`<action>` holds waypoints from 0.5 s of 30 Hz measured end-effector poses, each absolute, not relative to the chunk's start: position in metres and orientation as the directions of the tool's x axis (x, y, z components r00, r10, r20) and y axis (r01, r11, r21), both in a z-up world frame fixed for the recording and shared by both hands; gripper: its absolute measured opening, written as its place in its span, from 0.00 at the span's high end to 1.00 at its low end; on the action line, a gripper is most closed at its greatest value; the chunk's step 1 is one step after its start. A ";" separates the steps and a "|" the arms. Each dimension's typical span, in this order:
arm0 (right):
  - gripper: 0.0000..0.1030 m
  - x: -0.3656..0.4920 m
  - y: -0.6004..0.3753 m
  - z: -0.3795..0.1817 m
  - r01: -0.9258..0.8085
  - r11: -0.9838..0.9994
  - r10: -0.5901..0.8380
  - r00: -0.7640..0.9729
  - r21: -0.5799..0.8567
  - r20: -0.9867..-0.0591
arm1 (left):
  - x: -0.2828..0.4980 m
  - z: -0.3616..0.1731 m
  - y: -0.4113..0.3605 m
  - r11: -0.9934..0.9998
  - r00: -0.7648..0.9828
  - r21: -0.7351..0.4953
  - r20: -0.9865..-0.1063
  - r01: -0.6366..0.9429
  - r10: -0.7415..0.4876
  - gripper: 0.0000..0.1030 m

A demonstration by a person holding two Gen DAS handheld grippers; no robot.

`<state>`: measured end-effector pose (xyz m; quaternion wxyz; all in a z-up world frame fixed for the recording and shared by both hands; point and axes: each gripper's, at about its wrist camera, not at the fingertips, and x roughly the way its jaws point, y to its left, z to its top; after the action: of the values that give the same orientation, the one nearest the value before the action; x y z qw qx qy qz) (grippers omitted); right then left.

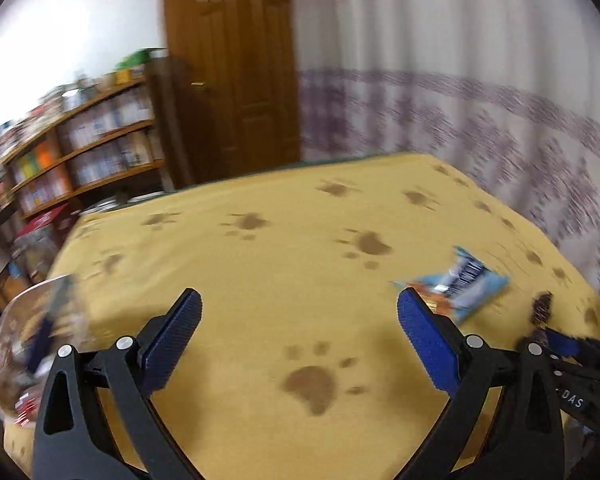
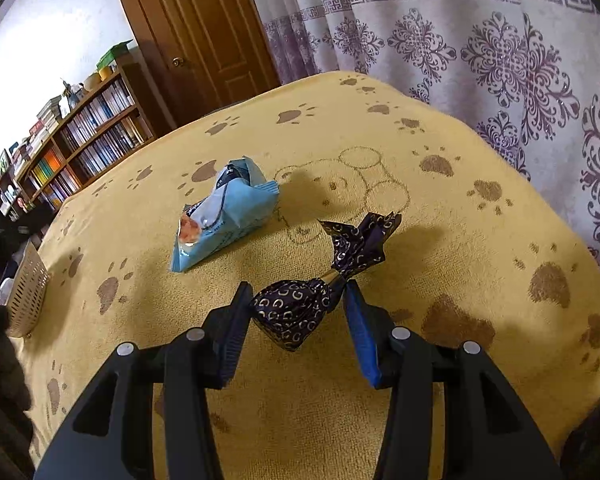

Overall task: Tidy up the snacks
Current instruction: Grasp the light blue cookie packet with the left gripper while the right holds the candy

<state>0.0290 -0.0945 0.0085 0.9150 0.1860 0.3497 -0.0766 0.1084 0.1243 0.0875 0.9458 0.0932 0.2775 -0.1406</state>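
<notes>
The right gripper pinches a crinkly dark foil-wrapped candy between 2 ribbed pads. The left gripper gapes, holding nothing. Farther on, a glossy blue snack packet lies on the fuzzy yellow paw-print cloth.

My left wrist camera looks low and forward across the yellow paw-print cloth toward the far door, and my right wrist camera sits closer over the same cloth, both sharing the light-blue snack packet, the bookshelf at left and the curtain at right.
</notes>
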 end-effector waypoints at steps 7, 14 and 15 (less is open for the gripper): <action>0.54 0.027 -0.093 0.007 0.265 0.919 -0.006 0.750 0.293 -0.661 | 0.130 0.057 0.057 0.852 0.686 0.101 -0.646 0.513 -0.336 0.03; 0.54 0.024 -0.098 0.006 0.277 0.906 0.000 0.755 0.320 -0.655 | 0.143 0.037 0.018 0.803 0.630 0.125 -0.694 0.582 -0.349 0.03; 0.54 0.024 -0.098 0.006 0.277 0.906 0.001 0.756 0.321 -0.655 | 0.144 0.035 0.013 0.793 0.625 0.131 -0.696 0.595 -0.354 0.03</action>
<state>0.0235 -0.0981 0.0062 0.9146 0.2036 0.3411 -0.0756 0.1441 0.0129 0.0351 0.8838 0.1772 0.3399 -0.2683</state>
